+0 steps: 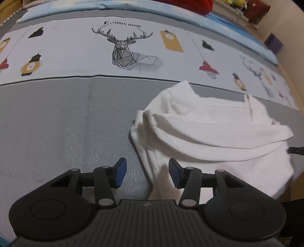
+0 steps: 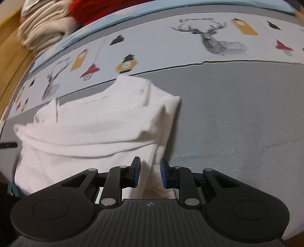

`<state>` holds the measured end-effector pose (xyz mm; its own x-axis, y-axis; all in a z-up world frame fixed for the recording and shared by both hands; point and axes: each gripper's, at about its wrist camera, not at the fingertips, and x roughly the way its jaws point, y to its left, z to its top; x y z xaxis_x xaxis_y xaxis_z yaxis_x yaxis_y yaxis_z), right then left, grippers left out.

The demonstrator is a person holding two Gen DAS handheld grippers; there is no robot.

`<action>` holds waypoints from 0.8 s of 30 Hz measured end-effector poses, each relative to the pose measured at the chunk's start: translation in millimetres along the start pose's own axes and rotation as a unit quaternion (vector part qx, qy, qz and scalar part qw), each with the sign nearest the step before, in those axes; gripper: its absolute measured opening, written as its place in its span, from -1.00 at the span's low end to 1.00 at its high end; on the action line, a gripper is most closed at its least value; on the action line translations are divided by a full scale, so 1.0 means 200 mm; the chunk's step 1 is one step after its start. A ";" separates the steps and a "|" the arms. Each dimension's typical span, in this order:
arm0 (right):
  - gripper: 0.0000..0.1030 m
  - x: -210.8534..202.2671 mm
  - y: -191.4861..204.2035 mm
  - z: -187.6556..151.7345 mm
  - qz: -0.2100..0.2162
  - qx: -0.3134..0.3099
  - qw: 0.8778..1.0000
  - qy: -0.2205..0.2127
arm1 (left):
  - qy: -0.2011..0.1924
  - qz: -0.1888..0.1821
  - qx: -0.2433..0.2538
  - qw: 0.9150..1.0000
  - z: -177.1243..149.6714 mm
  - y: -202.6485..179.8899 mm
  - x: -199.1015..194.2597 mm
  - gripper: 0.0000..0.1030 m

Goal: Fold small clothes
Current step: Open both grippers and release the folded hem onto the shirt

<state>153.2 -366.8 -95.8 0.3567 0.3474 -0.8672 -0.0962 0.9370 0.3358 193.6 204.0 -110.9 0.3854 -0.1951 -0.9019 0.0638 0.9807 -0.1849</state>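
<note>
Left wrist view: the left tongs [image 1: 146, 173] hang with their blue pads [image 1: 120, 172] spread wide, holding nothing, just above the near left edge of a white garment [image 1: 209, 133]. That garment lies crumpled and partly folded over itself on the grey band of a bedspread [image 1: 66, 123], to the right of centre, with an elastic-looking hem curling along its left side. Farther back the bedspread turns pale, printed with a geometric stag head [image 1: 129, 51], lanterns and tags. Beyond it runs a light blue sheet [image 1: 133, 7], with something red [image 1: 190, 5] on the far side.

From the right wrist view, the right tongs [image 2: 150, 175] are parted, a narrower gap than the left pair; a fold of the white garment [image 2: 91, 129] rises between the pads [image 2: 136, 173], but neither pad visibly presses it. Here the garment spreads to the left and far side, blurred. A heap of beige cloth [image 2: 43, 28] sits far left.
</note>
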 end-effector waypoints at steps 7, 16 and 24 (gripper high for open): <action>-0.54 0.12 0.06 0.04 -0.038 -0.037 0.998 0.013 | -0.015 0.022 -0.019 0.999 0.10 -0.01 0.07 0.05; -0.53 0.17 0.04 0.29 -0.078 0.015 0.994 -0.079 | -0.060 0.034 -0.087 0.994 0.27 0.04 0.10 0.05; -0.49 0.13 -0.08 0.37 -0.088 0.095 0.983 -0.127 | -0.075 0.020 -0.103 0.992 0.31 0.08 0.07 0.05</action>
<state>232.1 -375.8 -97.0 0.5752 0.1369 -0.8065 0.1550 0.9498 0.2718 256.6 217.8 -102.7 0.5170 -0.1369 -0.8450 -0.1378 0.9609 -0.2400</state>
